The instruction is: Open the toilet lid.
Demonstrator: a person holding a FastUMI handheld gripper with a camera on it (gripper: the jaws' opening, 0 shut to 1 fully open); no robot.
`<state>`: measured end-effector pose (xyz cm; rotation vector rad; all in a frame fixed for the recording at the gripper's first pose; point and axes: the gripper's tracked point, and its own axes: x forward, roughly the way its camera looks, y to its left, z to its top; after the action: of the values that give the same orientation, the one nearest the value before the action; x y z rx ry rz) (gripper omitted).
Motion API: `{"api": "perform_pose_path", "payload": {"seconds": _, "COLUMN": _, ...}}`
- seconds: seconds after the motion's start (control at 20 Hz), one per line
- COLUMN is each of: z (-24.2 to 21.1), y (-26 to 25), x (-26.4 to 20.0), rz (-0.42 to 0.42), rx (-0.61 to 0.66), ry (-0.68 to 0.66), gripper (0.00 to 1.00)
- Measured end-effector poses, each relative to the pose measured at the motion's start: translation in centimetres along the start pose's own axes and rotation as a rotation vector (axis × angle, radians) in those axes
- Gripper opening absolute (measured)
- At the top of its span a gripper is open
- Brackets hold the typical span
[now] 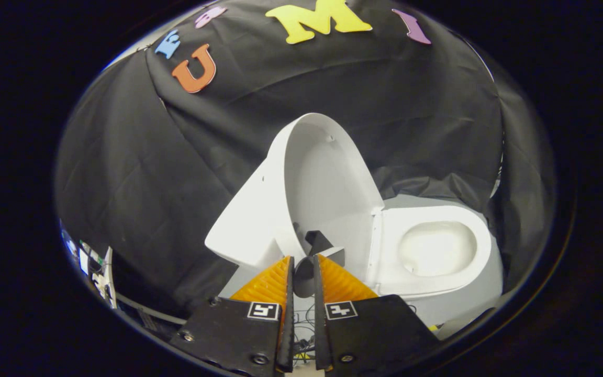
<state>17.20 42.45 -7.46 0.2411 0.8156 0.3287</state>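
Note:
The white toilet lid [322, 173] stands raised, its hollow inner side facing the seat [385, 246] and the open bowl [437, 246]. Behind the lid is the toilet's white back part [244, 225]. A small dark handle tab [316, 242] sticks out from the lid's rim just ahead of my fingers. My gripper [304, 260] is nearly closed, and the tab's grey rounded end sits pinched in the narrow gap between the two fingers [270, 283].
The black cloth wall [149, 173] wraps closely around the toilet on all sides. Some light-coloured equipment [95, 267] stands off to the side of the fingers. Loose cables [301, 327] lie below the fingers.

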Motion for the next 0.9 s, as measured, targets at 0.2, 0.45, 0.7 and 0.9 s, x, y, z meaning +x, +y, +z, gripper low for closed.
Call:
{"api": "perform_pose_path", "payload": {"seconds": 0.2, "z": 0.07, "y": -0.03, "x": 0.08, "rz": -0.014, "rx": -0.033, "ry": 0.009, "gripper": 0.19}}
{"api": "perform_pose_path", "payload": {"seconds": 0.45, "z": 0.1, "y": -0.2, "x": -0.04, "rz": -0.029, "rx": -0.049, "ry": 0.007, "gripper": 0.19}}
{"api": "perform_pose_path", "payload": {"seconds": 0.7, "z": 0.28, "y": -0.3, "x": -0.27, "rz": -0.031, "rx": -0.043, "ry": 0.014, "gripper": 0.2}}
{"api": "perform_pose_path", "payload": {"seconds": 0.9, "z": 0.28, "y": -0.86, "x": -0.72, "rz": -0.013, "rx": -0.031, "ry": 0.017, "gripper": 0.21}}
